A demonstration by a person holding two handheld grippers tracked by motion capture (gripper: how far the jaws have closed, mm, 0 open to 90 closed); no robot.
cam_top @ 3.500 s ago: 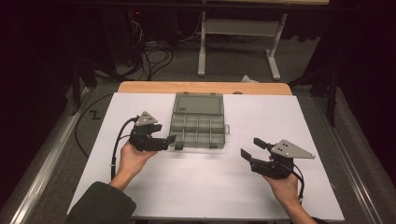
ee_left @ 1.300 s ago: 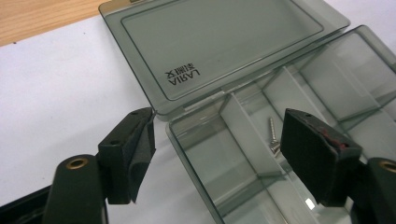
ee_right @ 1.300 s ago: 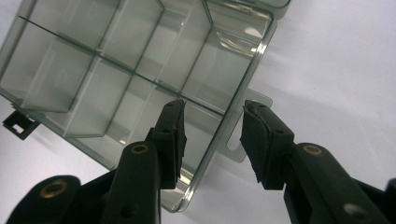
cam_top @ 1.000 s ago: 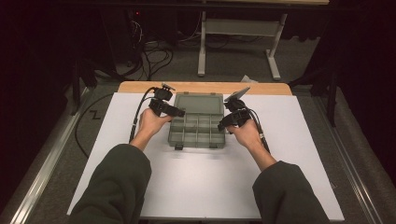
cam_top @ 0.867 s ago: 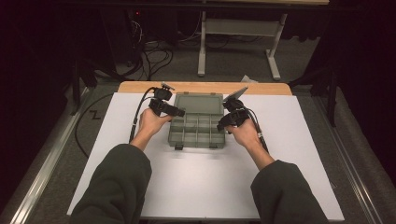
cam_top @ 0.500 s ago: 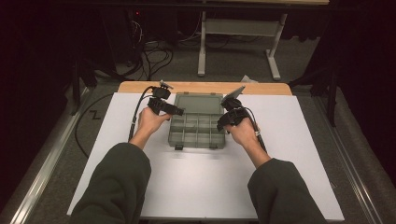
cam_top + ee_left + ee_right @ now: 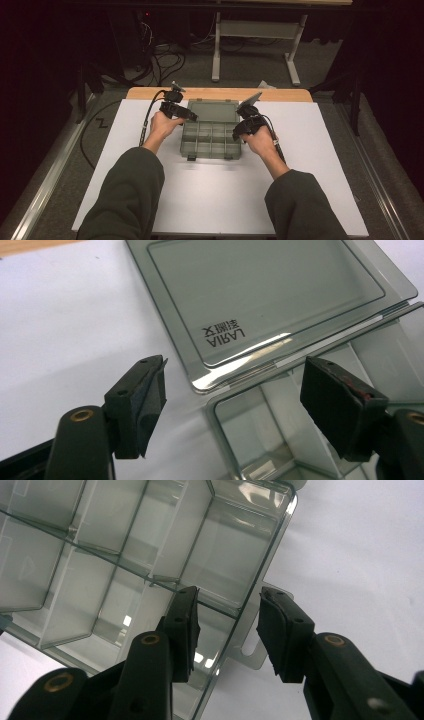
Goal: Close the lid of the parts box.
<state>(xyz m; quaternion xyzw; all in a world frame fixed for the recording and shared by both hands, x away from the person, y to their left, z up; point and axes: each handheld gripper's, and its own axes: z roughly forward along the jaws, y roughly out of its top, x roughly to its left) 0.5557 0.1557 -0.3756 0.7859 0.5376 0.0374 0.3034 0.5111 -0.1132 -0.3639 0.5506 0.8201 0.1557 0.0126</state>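
Both hands have closed in on the compartment box (image 7: 211,135), mid-tabletop (image 7: 320,165), lid flat behind. Left tongs (image 7: 235,400) gape across its hinge corner; right tongs (image 7: 227,630), released, straddle a wall.

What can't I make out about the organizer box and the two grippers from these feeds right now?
- Organizer box, high view: too small to tell whether anything lies in its compartments.
- Lid, left gripper view: far edge cut off by the frame.
- Left gripper: jaws apart astride the box's corner; contact cannot be told.
- Right gripper: jaws astride the box's side wall by a tab; the hand covers this in the high view.
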